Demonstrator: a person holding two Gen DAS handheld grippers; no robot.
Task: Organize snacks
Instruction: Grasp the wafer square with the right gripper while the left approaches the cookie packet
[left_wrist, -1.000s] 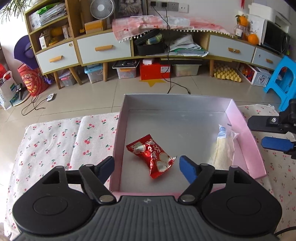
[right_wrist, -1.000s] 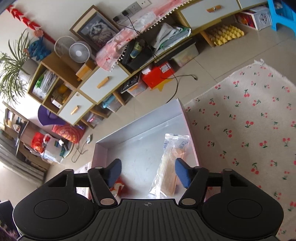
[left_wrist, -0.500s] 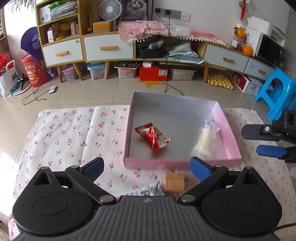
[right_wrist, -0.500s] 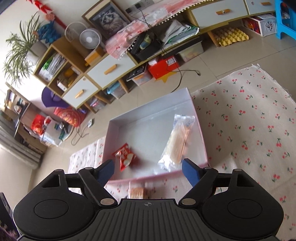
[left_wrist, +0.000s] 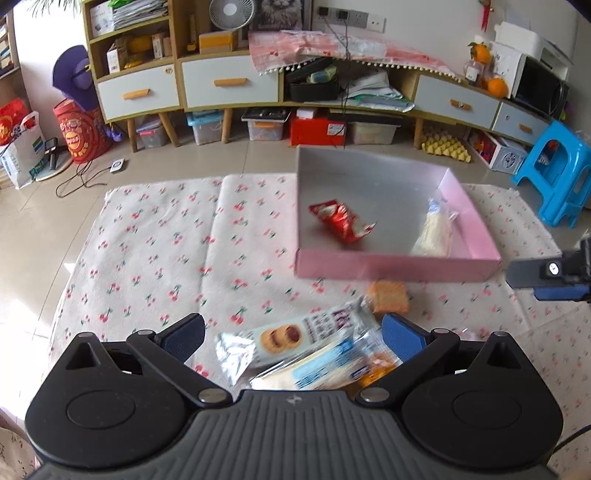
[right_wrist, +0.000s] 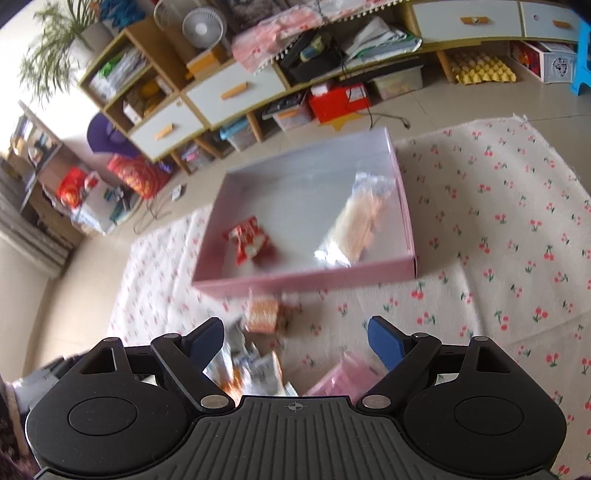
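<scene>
Left gripper has its jaws spread wide and holds nothing, hovering over a loose pile of wrappers on the near part of the cherry-print cloth. Between its blue pads sits a jam-biscuit packet, overlapping a blue-and-white packet just nearer the camera. Right gripper is just as wide open and empty-handed, poised above that same pile, blurred in its view. A small orange cracker pack lies on the cloth just near of the pink box, close to its front wall. Inside the box, a red snack bag rests left of centre and a clear pack of pale wafers lies along the right wall, well apart. A pink packet shows near the right gripper's right finger. Beyond the cloth, a blue stool stands on the far right
</scene>
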